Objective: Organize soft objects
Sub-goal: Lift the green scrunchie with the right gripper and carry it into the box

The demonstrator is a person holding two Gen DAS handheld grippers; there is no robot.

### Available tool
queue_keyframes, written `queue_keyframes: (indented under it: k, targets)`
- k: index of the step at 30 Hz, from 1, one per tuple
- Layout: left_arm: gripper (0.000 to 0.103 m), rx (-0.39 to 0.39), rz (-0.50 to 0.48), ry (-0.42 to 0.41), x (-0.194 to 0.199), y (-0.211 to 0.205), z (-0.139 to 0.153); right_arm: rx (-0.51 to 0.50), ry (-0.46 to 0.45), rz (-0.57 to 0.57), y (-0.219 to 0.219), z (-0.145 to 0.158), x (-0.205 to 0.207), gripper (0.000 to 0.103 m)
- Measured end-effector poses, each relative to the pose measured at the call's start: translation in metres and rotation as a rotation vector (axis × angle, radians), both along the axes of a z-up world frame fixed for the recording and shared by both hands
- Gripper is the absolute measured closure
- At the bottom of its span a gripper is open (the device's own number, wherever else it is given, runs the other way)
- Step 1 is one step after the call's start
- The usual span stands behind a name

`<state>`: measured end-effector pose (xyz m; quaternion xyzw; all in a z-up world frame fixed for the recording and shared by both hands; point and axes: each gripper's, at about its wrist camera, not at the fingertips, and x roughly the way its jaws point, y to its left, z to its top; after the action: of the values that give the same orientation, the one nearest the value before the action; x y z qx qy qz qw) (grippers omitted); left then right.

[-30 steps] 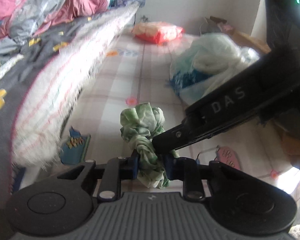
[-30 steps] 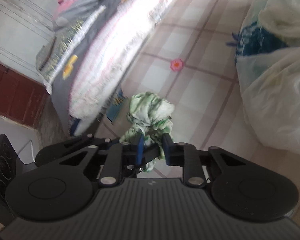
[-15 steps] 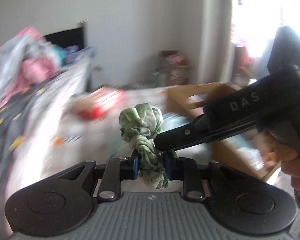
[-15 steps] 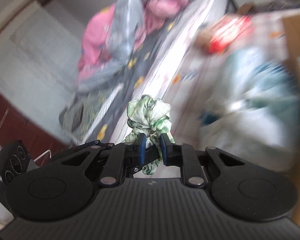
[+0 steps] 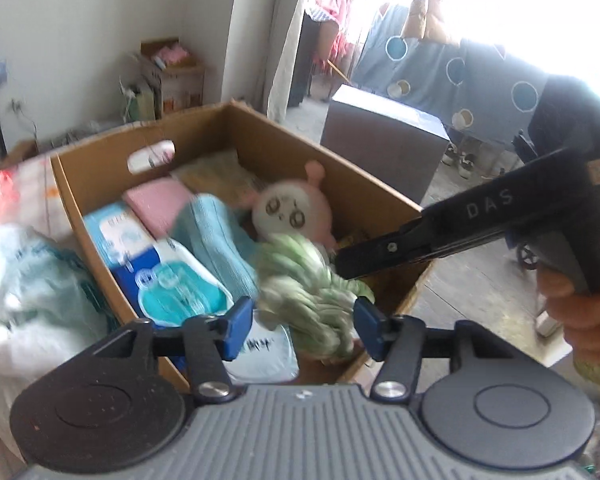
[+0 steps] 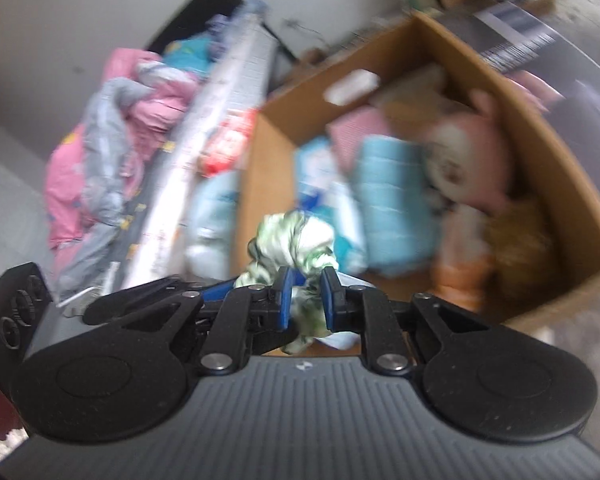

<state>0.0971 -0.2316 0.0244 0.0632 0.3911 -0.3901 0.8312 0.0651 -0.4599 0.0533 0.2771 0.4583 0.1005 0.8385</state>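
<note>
Green scrunchie [image 6: 296,240] above cardboard box [image 5: 100,168].

Your right wrist view is motion-blurred: the contents of the open brown cardboard box [image 6: 572,168] smear into patches, and the pink plush toy [image 6: 480,160] shows no readable face. The green-and-white tie-dye fabric scrunchie [image 5: 312,296] is streaked in your left wrist view, its lower end hidden behind the gripper body. Print on the blue-and-white plastic packs [image 5: 172,280] is illegible.
</note>
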Motion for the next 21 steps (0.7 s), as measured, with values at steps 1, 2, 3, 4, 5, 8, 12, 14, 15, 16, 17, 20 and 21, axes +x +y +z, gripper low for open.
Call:
queue_keyframes:
  k: [1,2,3,4,5,8,12,14,15,16,17,20,21]
  targets:
    - [0.044,-0.002,0.007,0.006,0.000,0.004,-0.002,-0.017,0.023,0.004,-0.002,-0.007,-0.002,0.088]
    - [0.042,-0.002,0.017,0.005,0.001,0.007,-0.003,-0.032,0.046,0.006,-0.006,-0.013,0.001,0.088]
    - [0.042,-0.002,0.030,-0.001,0.000,0.014,-0.004,-0.051,0.067,0.012,-0.007,-0.019,0.003,0.088]
    - [0.041,-0.001,0.047,-0.008,0.001,0.020,-0.004,-0.070,0.087,0.018,-0.008,-0.025,0.007,0.088]
    - [0.040,0.002,0.066,-0.014,0.003,0.027,-0.003,-0.084,0.106,0.027,-0.008,-0.029,0.011,0.088]
    - [0.039,-0.002,0.126,-0.027,0.008,0.047,0.003,-0.114,0.151,0.057,-0.003,-0.041,0.024,0.086]
    - [0.037,-0.014,0.214,-0.039,0.012,0.078,0.011,-0.148,0.149,0.080,0.009,-0.042,0.039,0.086]
    - [0.035,-0.029,0.251,-0.034,0.012,0.094,0.014,-0.140,0.146,0.088,0.014,-0.039,0.046,0.085]
    - [0.035,-0.035,0.269,-0.030,0.013,0.101,0.013,-0.133,0.152,0.087,0.015,-0.040,0.052,0.083]
    - [0.035,-0.040,0.286,-0.027,0.013,0.107,0.015,-0.127,0.161,0.088,0.018,-0.040,0.058,0.078]
    - [0.035,-0.044,0.299,-0.024,0.013,0.113,0.015,-0.124,0.174,0.089,0.020,-0.042,0.064,0.070]
    - [0.035,-0.060,0.332,-0.010,0.014,0.126,0.015,-0.117,0.250,0.091,0.028,-0.057,0.080,0.062]
    - [0.035,-0.067,0.336,-0.006,0.013,0.130,0.015,-0.105,0.281,0.103,0.031,-0.063,0.085,0.062]
